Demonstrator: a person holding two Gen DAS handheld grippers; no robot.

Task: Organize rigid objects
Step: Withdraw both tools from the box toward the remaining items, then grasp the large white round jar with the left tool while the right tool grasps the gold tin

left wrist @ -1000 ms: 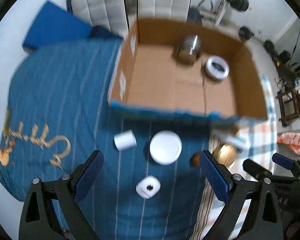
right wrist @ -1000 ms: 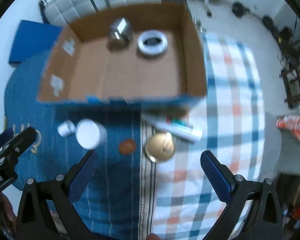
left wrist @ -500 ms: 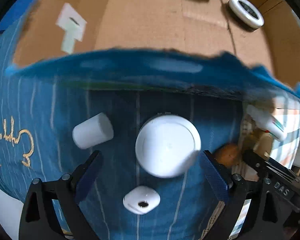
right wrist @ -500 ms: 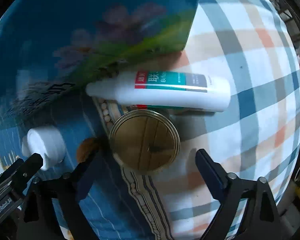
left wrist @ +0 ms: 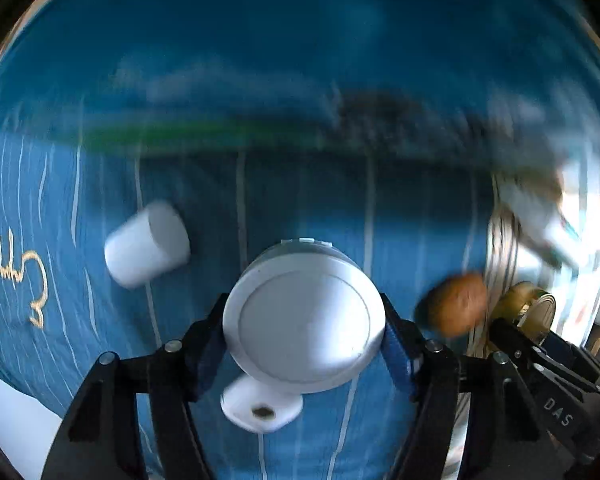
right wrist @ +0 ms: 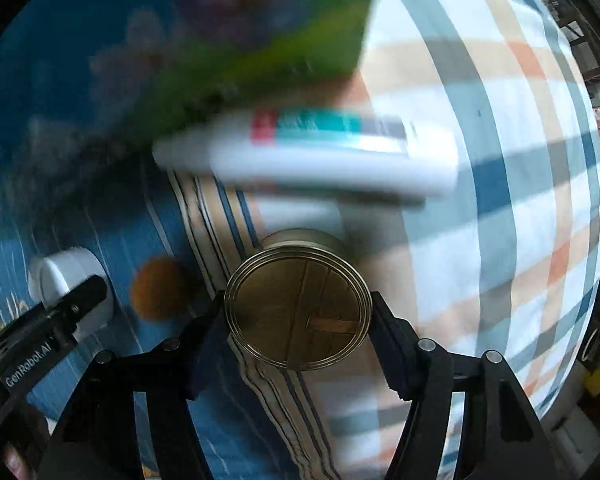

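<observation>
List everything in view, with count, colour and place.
white round jar: 1, white, between the left claw's fingers
gold-lidded tin: 1, gold, between the right claw's fingers
white tube: 1, white with teal and red label, lying beyond the tin
brown round object: 1, brown, between jar and tin
white cylinder: 1, white, lying left of the jar
small white piece: 1, white with dark hole, under the jar
blue striped cloth: 1, blue
plaid cloth: 1, white, blue, orange
left claw: 1, black
right claw: 1, black
</observation>
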